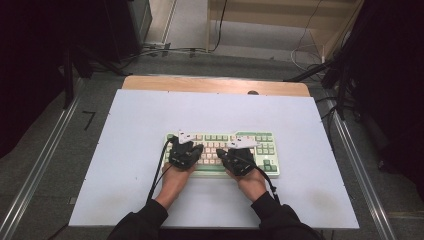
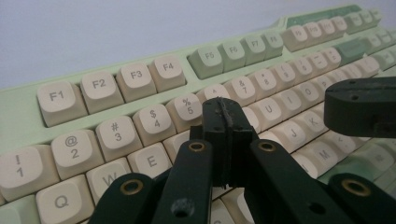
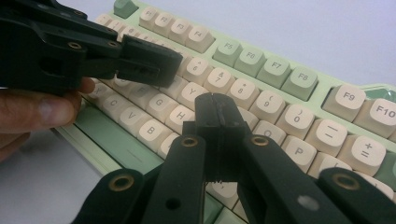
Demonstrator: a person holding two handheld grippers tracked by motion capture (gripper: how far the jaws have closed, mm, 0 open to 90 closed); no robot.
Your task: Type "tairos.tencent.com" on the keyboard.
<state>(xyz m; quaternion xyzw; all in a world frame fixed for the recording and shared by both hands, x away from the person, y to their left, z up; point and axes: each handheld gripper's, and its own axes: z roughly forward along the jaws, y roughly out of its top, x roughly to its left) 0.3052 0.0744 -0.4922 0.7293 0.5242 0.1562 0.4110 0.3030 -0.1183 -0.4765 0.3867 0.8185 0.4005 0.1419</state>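
The keyboard point(image 1: 222, 152), pale green with cream keys, lay flat near the middle of the white bench point(image 1: 125, 150), its long side running across in front of the person. Both sets of tongs hovered over the letter rows. The left tongs point(image 2: 223, 122) were pressed together with nothing between them, tip above the keys just below the 5 key point(image 2: 186, 108). The right tongs point(image 3: 218, 116) were likewise pressed together and empty, tip over the keys near the H key point(image 3: 184, 114). In the right gripper view the left tongs point(image 3: 149, 63) stood just beside, over the neighbouring keys, with the person's left hand point(image 3: 37, 109) behind them.

Judgement: the step in hand appeared to be pressing keys with the closed tips. To do it well, each tip should come straight down on the centre of one cap, since a tip landing on a gap would likely press two keys. The tongs should remain pressed together so the tip stays narrow. The two sets stood close; working one at a time would avoid a knock.
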